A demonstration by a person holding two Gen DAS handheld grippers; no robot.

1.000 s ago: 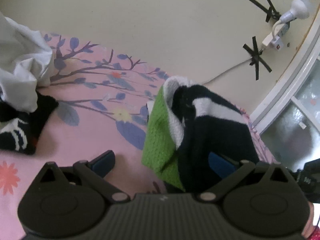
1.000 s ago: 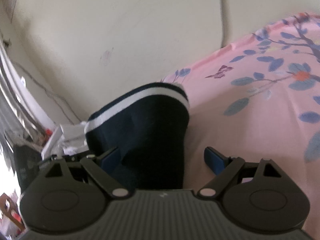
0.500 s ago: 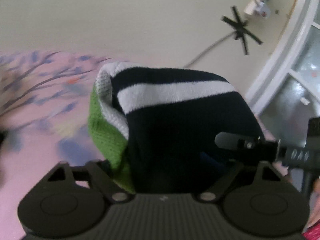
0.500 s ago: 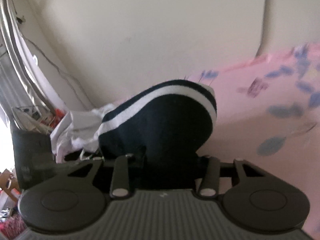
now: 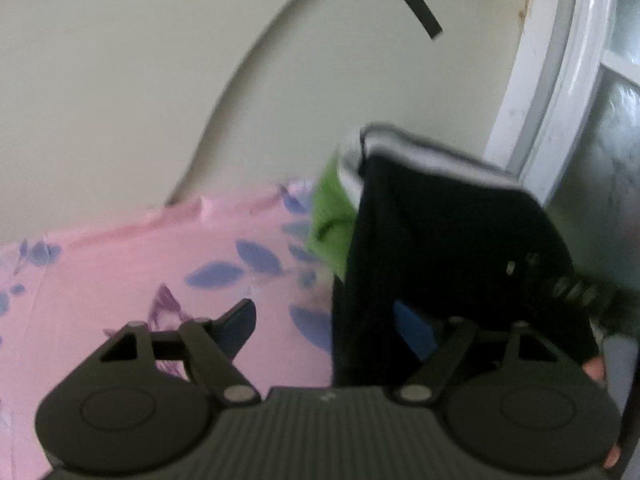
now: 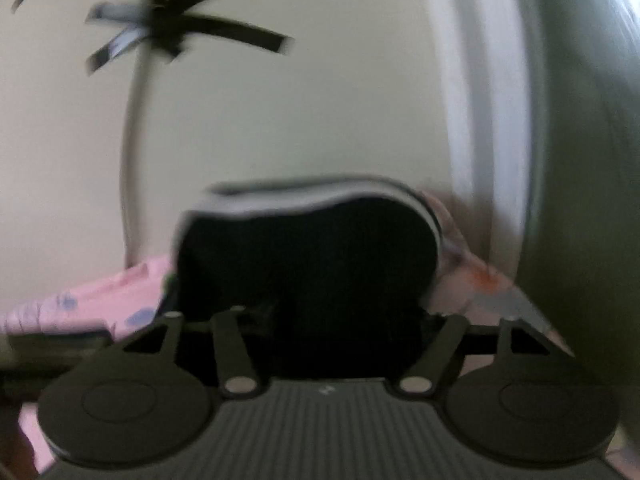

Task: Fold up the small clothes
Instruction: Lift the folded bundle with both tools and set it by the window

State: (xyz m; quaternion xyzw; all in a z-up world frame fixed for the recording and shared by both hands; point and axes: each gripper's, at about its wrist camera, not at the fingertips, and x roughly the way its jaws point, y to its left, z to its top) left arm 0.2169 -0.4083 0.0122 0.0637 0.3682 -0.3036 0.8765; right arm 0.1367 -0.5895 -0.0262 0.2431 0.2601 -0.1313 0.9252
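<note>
A small dark navy garment with a white stripe [image 5: 448,248] and a green knit part [image 5: 330,216] hangs in front of my left gripper [image 5: 328,320], whose fingers stand wide apart; the cloth drapes over its right finger [image 5: 412,328]. In the right wrist view the same navy garment [image 6: 308,264] fills the space between the fingers of my right gripper [image 6: 320,320], which is shut on it. The garment is lifted above the pink floral sheet [image 5: 120,264]. Both views are blurred by motion.
A cream wall [image 5: 140,80] with a grey cable [image 5: 240,80] and black tape crosses [image 6: 180,32] stands behind. A white window frame [image 5: 560,80] is at the right. The other gripper's dark body [image 5: 580,292] shows at the right edge of the left wrist view.
The left gripper has opened; its fingers were closed on the garment half a second ago. Both grippers swung towards the wall and window; the right one stays shut on the garment.
</note>
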